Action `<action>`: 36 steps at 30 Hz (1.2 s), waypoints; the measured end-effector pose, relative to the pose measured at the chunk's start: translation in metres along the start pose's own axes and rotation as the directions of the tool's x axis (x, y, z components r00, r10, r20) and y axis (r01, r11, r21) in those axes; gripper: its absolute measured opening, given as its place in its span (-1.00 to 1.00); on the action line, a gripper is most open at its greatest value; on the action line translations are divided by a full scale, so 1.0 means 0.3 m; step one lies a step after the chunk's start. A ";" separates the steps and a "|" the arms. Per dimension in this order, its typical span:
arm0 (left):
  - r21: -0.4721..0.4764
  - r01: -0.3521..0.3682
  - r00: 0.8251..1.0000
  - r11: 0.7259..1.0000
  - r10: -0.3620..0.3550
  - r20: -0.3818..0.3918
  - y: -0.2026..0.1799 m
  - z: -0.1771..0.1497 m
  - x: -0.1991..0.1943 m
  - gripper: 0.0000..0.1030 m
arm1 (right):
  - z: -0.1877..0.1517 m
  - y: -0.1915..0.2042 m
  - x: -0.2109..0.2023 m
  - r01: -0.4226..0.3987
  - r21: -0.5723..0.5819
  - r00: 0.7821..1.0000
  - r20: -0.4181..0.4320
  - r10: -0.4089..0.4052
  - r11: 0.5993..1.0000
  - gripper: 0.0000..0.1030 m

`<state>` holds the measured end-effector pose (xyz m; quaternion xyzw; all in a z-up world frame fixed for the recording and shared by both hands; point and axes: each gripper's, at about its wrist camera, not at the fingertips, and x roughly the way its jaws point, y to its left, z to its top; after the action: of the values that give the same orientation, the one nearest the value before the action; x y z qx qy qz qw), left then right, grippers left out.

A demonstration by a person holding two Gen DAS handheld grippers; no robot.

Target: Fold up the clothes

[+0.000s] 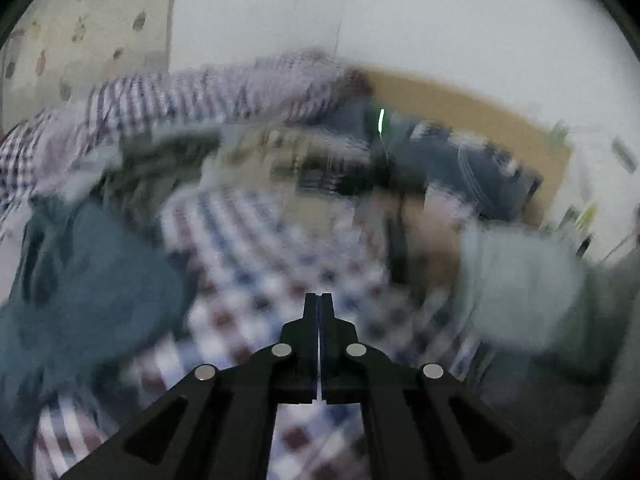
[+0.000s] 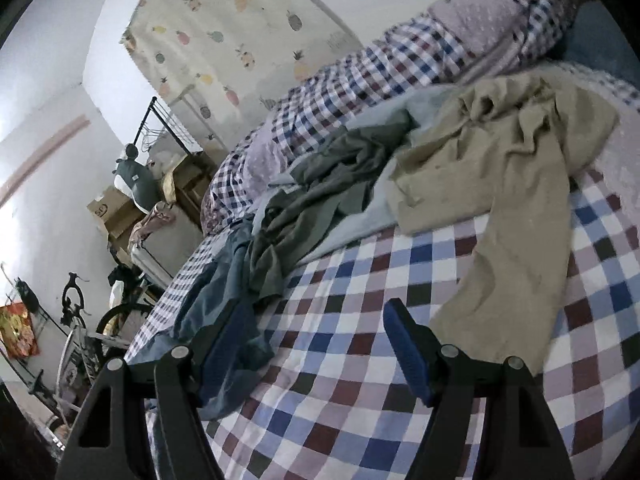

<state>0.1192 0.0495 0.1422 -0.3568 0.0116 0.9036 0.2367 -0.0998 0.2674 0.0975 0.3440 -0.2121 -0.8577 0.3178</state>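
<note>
Bedroom w/ a bed (image 2: pixel 360 360) covered in a blue, maroon & white checked sheet; the clothes are lying on it in a loose line. In the right wrist view, the tan garment (image 2: pixel 500 184) is sprawling nearest, one long part trailing toward the camera. Beside it a grey-green garment (image 2: pixel 320 184) is lying crumpled on top of a pale blue garment (image 2: pixel 372 216), and a blue-grey garment (image 2: pixel 216 312) is hanging at the bed's edge, touching the gripper's near finger. A rolled checked quilt (image 2: pixel 380 72) is running along the far side, w/ a pineapple-print curtain (image 2: pixel 224 32) on the wall behind. Past the bed edge: cardboard boxes (image 2: pixel 116 208), a metal rack (image 2: pixel 168 128) and a bicycle (image 2: pixel 116 320).

Right gripper (image 2: pixel 312 320) is hovering over the sheet, blue-padded fingers spread wide, nothing between them.

Left wrist view is badly motion-blurred. Left gripper (image 1: pixel 319 304) is sitting w/ fingers pressed together over the checked sheet, no cloth visible between them. A sleeve (image 1: pixel 520 288) in pale grey-green is crossing at right; dark clothes (image 1: pixel 460 160) are piled by a wooden headboard (image 1: pixel 480 108).
</note>
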 end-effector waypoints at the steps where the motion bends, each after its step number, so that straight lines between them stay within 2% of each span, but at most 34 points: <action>1: -0.007 -0.027 0.999 1.000 0.027 -0.043 0.006 -0.027 0.027 -1.00 | -0.004 -0.001 0.013 0.005 -0.001 1.000 -0.018 -0.005 1.000 0.46; 3: -0.039 -0.066 0.995 0.997 0.062 -0.082 0.038 -0.052 0.059 -1.00 | -0.023 0.013 0.045 0.015 -0.019 0.998 -0.062 -0.016 1.000 0.46; 5: -0.083 -0.124 0.989 0.989 0.117 -0.088 0.076 -0.066 0.074 -0.92 | -0.037 0.029 0.072 0.010 -0.034 0.995 -0.095 -0.014 0.999 0.46; 7: -0.182 -0.154 0.987 0.971 0.141 -0.082 0.124 -0.076 0.079 -0.70 | -0.058 0.048 0.105 -0.007 -0.039 0.992 -0.129 0.002 0.999 0.46; 10: -0.321 -0.151 0.988 0.935 0.157 -0.009 0.206 -0.121 0.044 -0.21 | -0.091 0.078 0.169 -0.021 -0.059 0.985 -0.175 0.011 0.998 0.46; 11: -0.357 -0.144 0.987 0.923 0.161 0.018 0.230 -0.134 0.029 0.08 | -0.101 0.089 0.191 -0.024 -0.070 0.982 -0.188 0.010 0.997 0.46; 12: -0.388 -0.135 0.984 0.912 0.169 0.053 0.254 -0.152 0.010 0.22 | -0.108 0.101 0.213 -0.021 -0.090 0.980 -0.199 0.002 0.996 0.46; 13: -0.421 -0.131 0.980 0.898 0.182 0.084 0.279 -0.170 -0.010 0.23 | -0.119 0.121 0.244 -0.019 -0.122 0.976 -0.216 -0.008 0.992 0.46; 15: -0.504 -0.107 0.974 0.857 0.192 0.118 0.346 -0.197 -0.037 0.38 | -0.133 0.151 0.288 -0.017 -0.159 0.973 -0.230 -0.020 0.987 0.46; 17: -0.594 -0.075 0.971 0.801 0.195 0.140 0.422 -0.233 -0.055 0.46 | -0.144 0.180 0.327 -0.003 -0.191 0.971 -0.237 -0.043 0.982 0.46; 23: -0.758 0.051 0.984 0.650 0.098 0.150 0.543 -0.330 -0.032 0.46 | -0.174 0.306 0.461 0.012 -0.346 0.955 -0.273 -0.113 0.938 0.45; 24: -0.763 0.051 0.983 0.644 0.102 0.152 0.546 -0.336 -0.036 0.46 | -0.178 0.326 0.490 0.012 -0.364 0.950 -0.286 -0.124 0.931 0.44; 27: -0.756 0.050 0.980 0.653 0.116 0.164 0.544 -0.338 -0.052 0.46 | -0.193 0.383 0.573 0.010 -0.417 0.933 -0.322 -0.158 0.909 0.13; 28: -0.754 0.046 0.979 0.656 0.121 0.166 0.545 -0.339 -0.056 0.46 | -0.198 0.394 0.589 0.015 -0.431 0.928 -0.330 -0.173 0.902 -0.03; 29: -0.751 0.043 0.978 0.659 0.127 0.168 0.545 -0.341 -0.061 0.46 | -0.204 0.404 0.605 0.019 -0.445 0.922 -0.338 -0.188 0.895 -0.31; 31: -0.756 0.041 0.976 0.653 0.136 0.170 0.549 -0.350 -0.071 0.46 | -0.208 0.424 0.607 0.037 -0.473 0.919 -0.329 -0.216 0.880 -0.74; 36: -0.782 0.055 0.971 0.621 0.148 0.187 0.565 -0.376 -0.097 0.46 | -0.153 0.459 0.427 0.106 -0.479 0.955 -0.195 -0.223 0.872 -0.86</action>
<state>0.1359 -0.1345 0.0518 -0.3151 -0.4005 0.8597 0.0343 -0.0835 0.0746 0.0884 0.3780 0.0696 -0.8585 0.3396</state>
